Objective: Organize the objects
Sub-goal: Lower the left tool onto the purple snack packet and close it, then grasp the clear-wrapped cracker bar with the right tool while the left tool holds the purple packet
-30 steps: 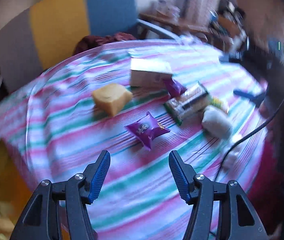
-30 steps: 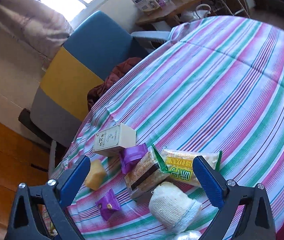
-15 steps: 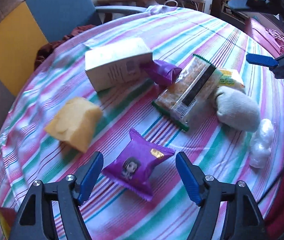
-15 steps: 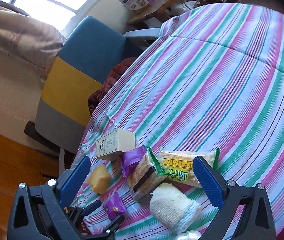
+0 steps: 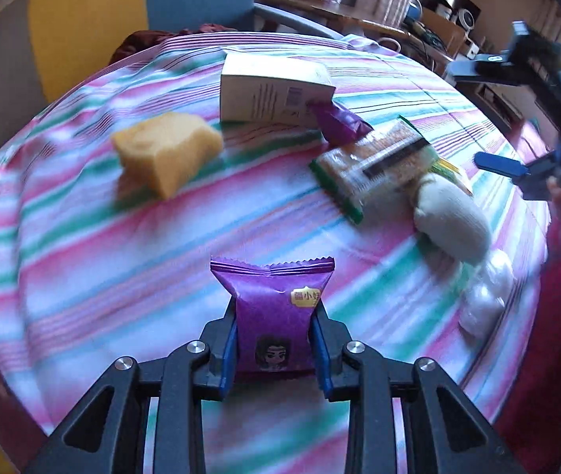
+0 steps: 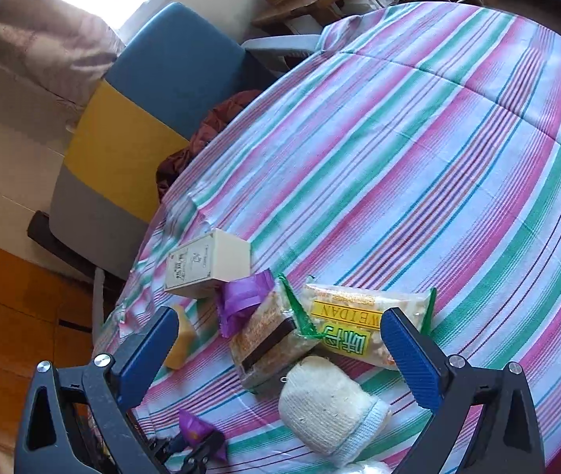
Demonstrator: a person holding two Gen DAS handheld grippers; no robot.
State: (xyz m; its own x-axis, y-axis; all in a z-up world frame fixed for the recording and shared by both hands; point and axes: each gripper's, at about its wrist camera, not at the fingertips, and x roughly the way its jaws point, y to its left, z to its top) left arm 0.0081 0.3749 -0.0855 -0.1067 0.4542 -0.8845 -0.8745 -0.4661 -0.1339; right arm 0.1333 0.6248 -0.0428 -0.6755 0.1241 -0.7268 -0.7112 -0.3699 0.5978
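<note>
Now left gripper (image 5: 274, 339) clamped on purple snack packet (image 5: 274, 316), right gripper (image 6: 276, 349) wide apart above striped tablecloth (image 6: 418, 138).

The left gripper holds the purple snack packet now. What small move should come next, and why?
Probably lift it a little off the striped tablecloth: the left gripper is already shut on the purple snack packet, whereas the right gripper hovers open.

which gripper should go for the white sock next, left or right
Probably right. The right gripper is open above the white sock, which lies between its fingers in that view. The left gripper is shut on the purple snack packet.
</note>
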